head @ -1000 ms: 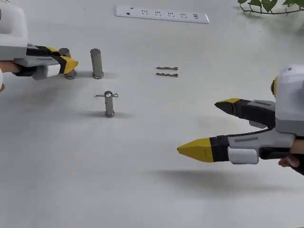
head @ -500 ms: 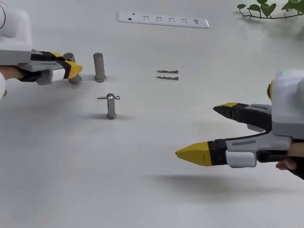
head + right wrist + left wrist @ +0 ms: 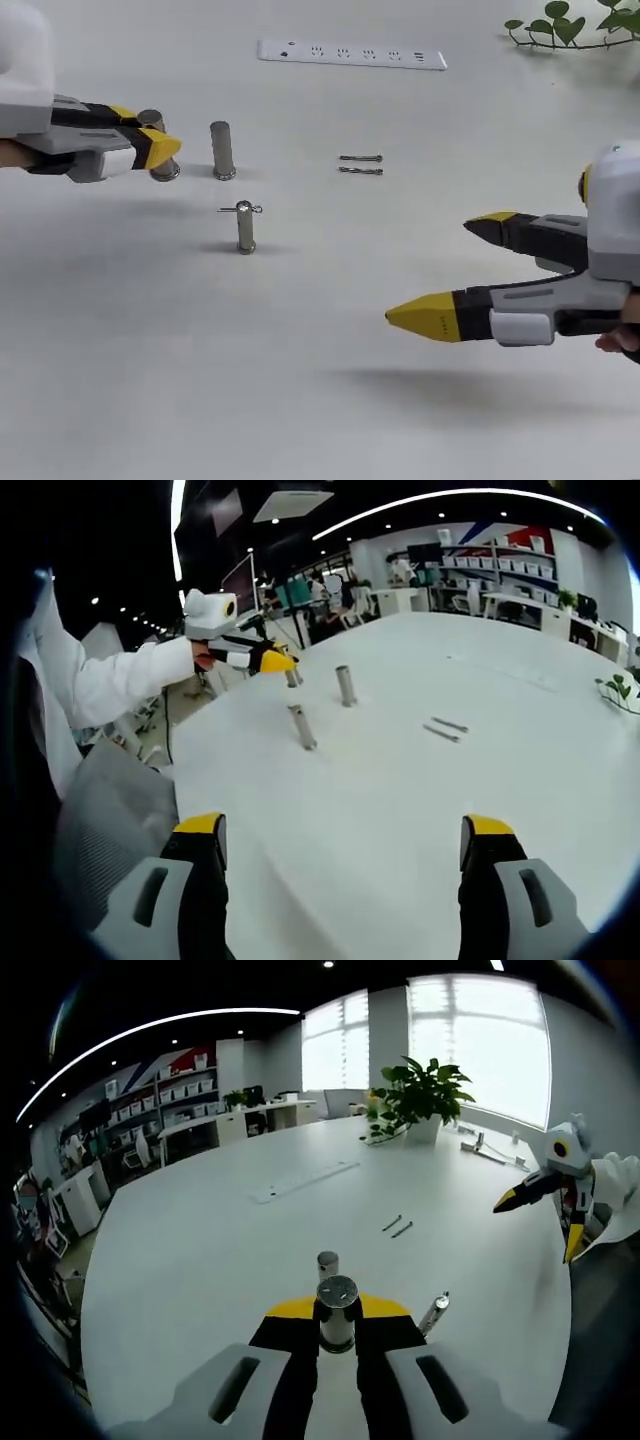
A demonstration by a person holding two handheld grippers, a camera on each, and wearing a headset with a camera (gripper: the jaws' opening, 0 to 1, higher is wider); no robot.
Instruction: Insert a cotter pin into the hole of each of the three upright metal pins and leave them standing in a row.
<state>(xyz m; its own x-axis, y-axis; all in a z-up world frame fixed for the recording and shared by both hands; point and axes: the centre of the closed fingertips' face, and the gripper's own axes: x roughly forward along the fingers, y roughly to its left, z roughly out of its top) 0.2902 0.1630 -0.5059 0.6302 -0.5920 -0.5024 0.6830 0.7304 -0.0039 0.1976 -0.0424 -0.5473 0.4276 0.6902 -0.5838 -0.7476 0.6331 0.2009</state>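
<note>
So the left gripper (image 3: 162, 148) has its jaws closed snug on the end metal pin (image 3: 337, 1308), holding it upright on the table (image 3: 300, 400). The right gripper (image 3: 430, 270) is spread wide with nothing in it, well apart from everything. Just past the left tips stands a second bare pin (image 3: 222, 150). A bit toward the right gripper is the finished pin (image 3: 245, 228), with a cotter pin (image 3: 240, 208) through its head. Two loose cotter pins (image 3: 360, 164) lie between the grippers. My take: grab one loose pin by its loop end, hold it level, and line it up square with the hole, which I can't make out here, before pushing.
</note>
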